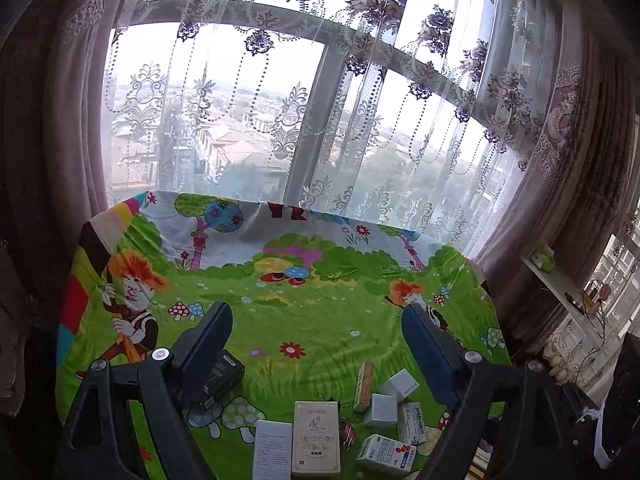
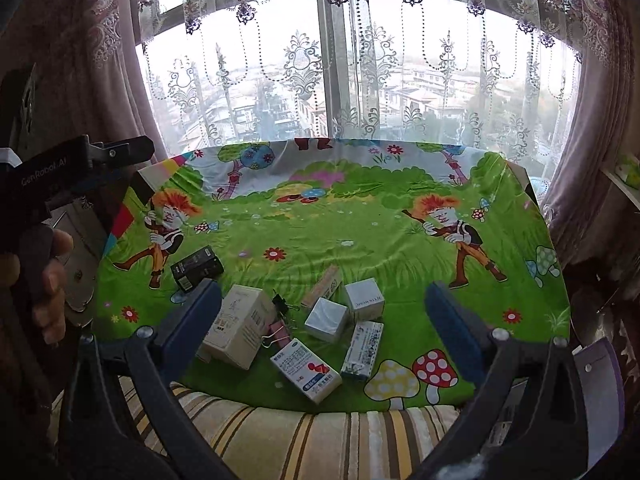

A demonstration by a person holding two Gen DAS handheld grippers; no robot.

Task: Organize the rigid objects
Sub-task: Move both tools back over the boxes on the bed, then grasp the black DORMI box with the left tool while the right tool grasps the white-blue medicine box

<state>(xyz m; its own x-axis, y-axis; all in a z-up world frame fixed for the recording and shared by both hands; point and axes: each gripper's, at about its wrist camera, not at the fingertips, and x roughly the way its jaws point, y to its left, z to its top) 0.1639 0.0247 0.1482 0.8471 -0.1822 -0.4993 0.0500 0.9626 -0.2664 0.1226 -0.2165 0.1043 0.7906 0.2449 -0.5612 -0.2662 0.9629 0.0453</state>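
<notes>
Both tools stand released above the counter, nothing between their blue pads. The left tool (image 1: 316, 332) and the right tool (image 2: 322, 304) hover over the bright green cartoon-printed cloth (image 2: 360, 236). Near its front edge lies a loose cluster of small cardboard boxes – a tall cream box (image 2: 236, 328), a silver-white cube (image 2: 326, 319), a white box with red and blue print (image 2: 306, 370) – with a black box (image 2: 197, 267) apart to the left. A pink binder clip (image 2: 276, 334) touches the cream box.
</notes>
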